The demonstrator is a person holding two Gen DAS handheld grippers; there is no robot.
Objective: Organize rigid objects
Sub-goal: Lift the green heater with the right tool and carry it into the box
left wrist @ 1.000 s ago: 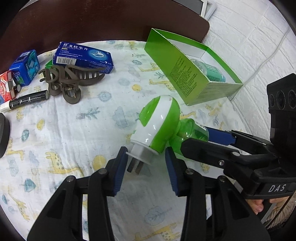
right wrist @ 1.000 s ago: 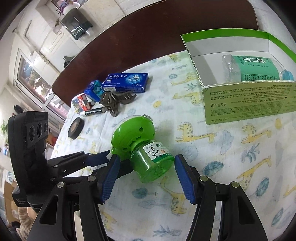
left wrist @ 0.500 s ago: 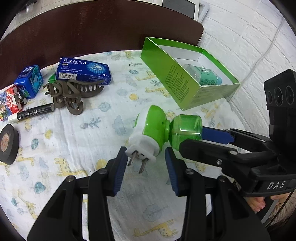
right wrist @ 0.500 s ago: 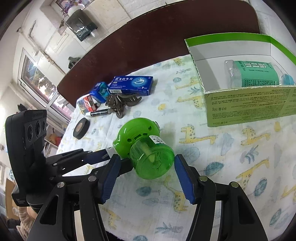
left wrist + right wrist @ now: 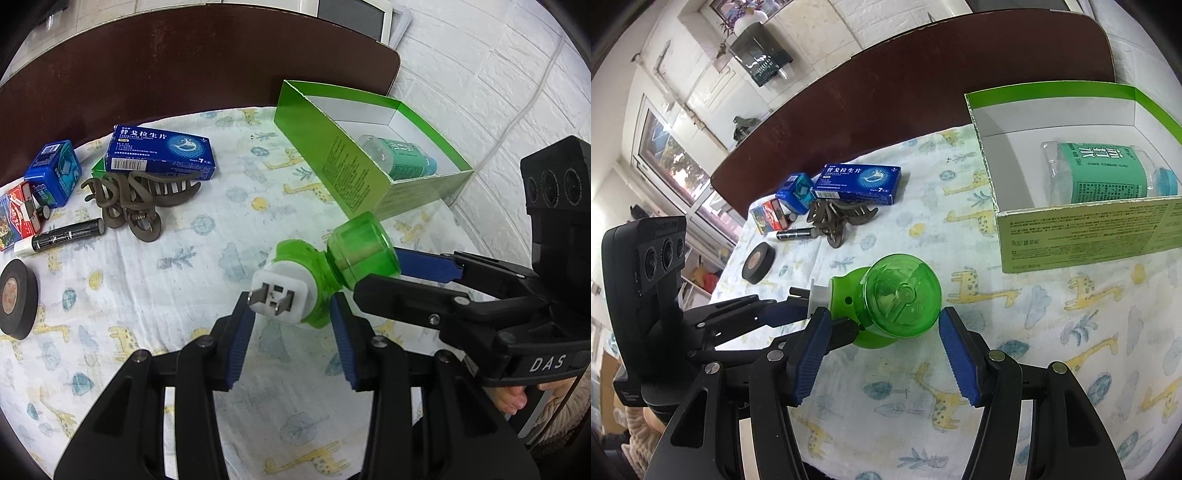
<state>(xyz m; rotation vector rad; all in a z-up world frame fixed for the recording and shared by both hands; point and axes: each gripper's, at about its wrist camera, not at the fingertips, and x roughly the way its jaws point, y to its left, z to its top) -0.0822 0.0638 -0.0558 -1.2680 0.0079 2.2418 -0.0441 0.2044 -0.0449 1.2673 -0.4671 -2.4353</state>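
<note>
A green and white plug-in vaporiser with a clear green bottle screwed to it hangs over the giraffe-print cloth. My left gripper is shut on its white plug end, whose prongs face this camera. From the right, my right gripper reaches in, and in its own view it is shut on the bottle, whose base faces the lens. An open green box stands at the back right with a teal-labelled bottle lying inside it.
At the back left lie a blue medicine box, a brown hair clip, a blue tin, a red pack and a black tube. A black tape roll sits at the left edge. A white brick wall borders the right.
The vaporiser has tipped between the two grippers: its prongs swung up from pointing down at the cloth to facing the left camera. The bottle's base turned toward the right camera.
</note>
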